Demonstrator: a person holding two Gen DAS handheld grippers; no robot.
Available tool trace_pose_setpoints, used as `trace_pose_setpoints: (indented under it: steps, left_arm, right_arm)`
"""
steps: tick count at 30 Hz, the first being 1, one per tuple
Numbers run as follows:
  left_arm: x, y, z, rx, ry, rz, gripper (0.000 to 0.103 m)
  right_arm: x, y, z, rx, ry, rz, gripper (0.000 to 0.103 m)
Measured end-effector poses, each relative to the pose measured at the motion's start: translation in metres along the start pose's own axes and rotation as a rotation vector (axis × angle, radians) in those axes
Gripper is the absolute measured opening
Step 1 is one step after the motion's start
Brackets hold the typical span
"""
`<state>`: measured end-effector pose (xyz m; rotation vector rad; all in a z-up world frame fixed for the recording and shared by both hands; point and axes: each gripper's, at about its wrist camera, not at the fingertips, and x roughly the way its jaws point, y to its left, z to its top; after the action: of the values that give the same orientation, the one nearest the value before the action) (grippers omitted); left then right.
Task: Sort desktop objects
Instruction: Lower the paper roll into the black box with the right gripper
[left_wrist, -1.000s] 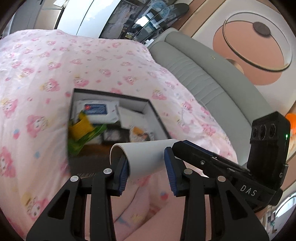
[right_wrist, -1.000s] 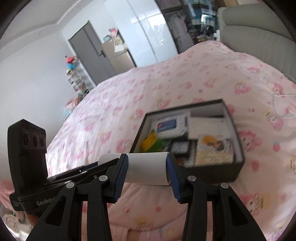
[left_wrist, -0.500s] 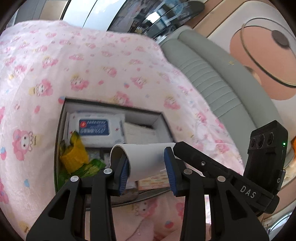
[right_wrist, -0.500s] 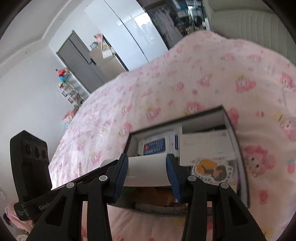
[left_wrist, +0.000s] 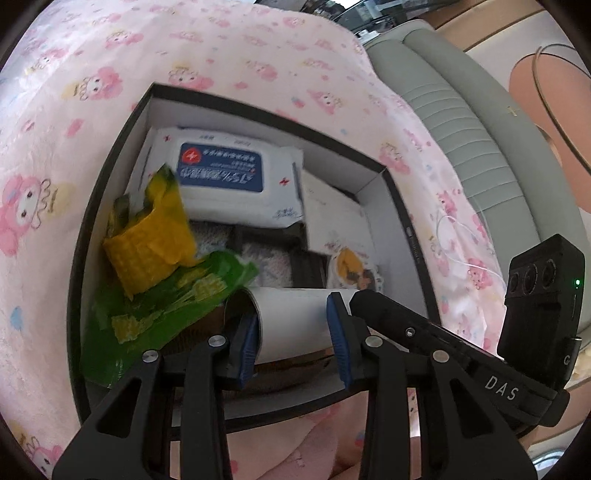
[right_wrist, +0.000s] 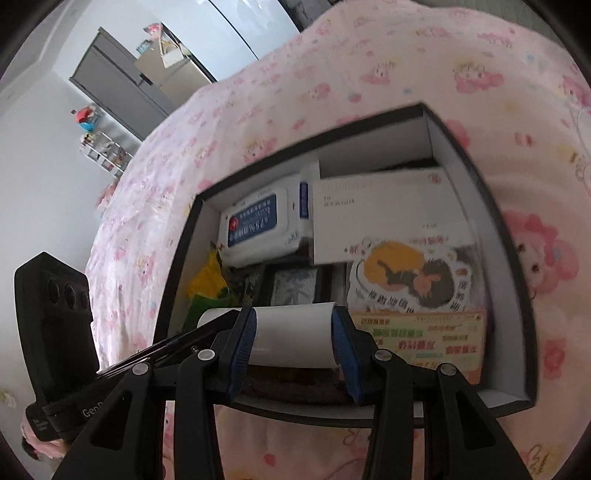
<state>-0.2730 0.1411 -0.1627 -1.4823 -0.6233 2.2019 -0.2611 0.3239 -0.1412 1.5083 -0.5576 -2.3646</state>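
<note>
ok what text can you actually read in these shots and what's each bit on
"DAS": on the right tool's arm.
"Gen", then cut off: on the left tool's body.
"75%": wipes pack, upside down; the rest is too blurred.
White box, sticker, orange card: print unreadable.

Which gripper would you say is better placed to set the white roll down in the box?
Neither alone: left gripper and right gripper each clamp one end of the white roll over the box, so both should release together.
</note>
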Motion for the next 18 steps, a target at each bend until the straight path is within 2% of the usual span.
trace_pose_setpoints:
  steps: [8, 11, 14, 18]
  left_arm:
    - [0.001, 0.007, -0.005, -0.002, 0.025, 0.021, 0.035]
    - [0.0, 0.009, -0.009, -0.014, 0.025, 0.02, 0.04]
    - [-0.005, 0.006, -0.011, -0.004, -0.005, 0.045, 0.04]
    - [-0.015, 0.003, -0.012, 0.0, -0.043, 0.08, 0.04]
  right_arm:
    - [0.004, 0.003, -0.006, -0.016, 0.029, -0.03, 0.04]
    - [0.001, 0.001, -0.006, -0.017, 0.025, -0.076, 0.042]
    - [-0.004, 0.003, -0.005, -0.038, -0.008, -0.136, 0.042]
    - [-0.01, -0.001, -0.002, -0.025, -0.034, -0.135, 0.042]
